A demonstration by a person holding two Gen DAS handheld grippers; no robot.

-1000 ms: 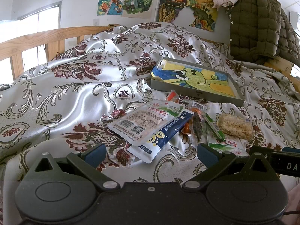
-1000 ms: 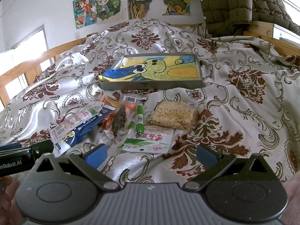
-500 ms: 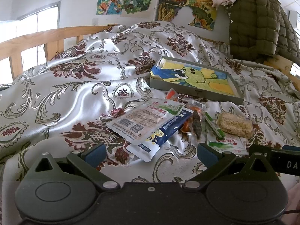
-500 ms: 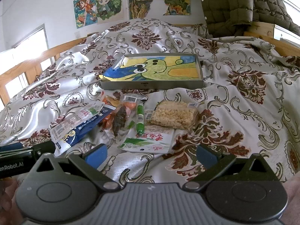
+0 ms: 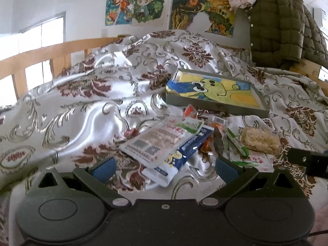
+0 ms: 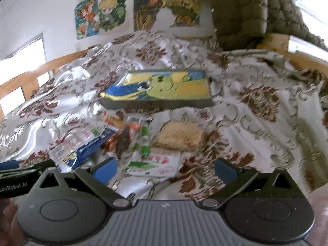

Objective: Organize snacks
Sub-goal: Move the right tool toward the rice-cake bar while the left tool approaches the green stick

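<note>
A pile of snacks lies on the patterned bedspread. A white pouch (image 5: 162, 139) overlaps a blue pouch (image 5: 184, 153). Beside them are orange sausages (image 5: 207, 141), a green stick (image 5: 235, 143), a rice cracker block (image 5: 259, 141) and a green-white packet (image 6: 155, 162). A shallow grey box (image 5: 217, 104) lined with a frog drawing sits behind them. My left gripper (image 5: 165, 167) is open and empty just before the pouches. My right gripper (image 6: 165, 167) is open and empty just before the green-white packet. The rice cracker block (image 6: 180, 136) shows in the right wrist view too.
A wooden bed rail (image 5: 41, 57) runs along the left. An olive quilted jacket (image 5: 283, 28) hangs at the back right. Posters (image 5: 135, 6) cover the wall. The bedspread (image 5: 71, 112) is rumpled and bare to the left of the pile.
Both grippers have moved a little forward and tilted up toward the pile. The right wrist view is blurred by motion. The snacks have not moved.
</note>
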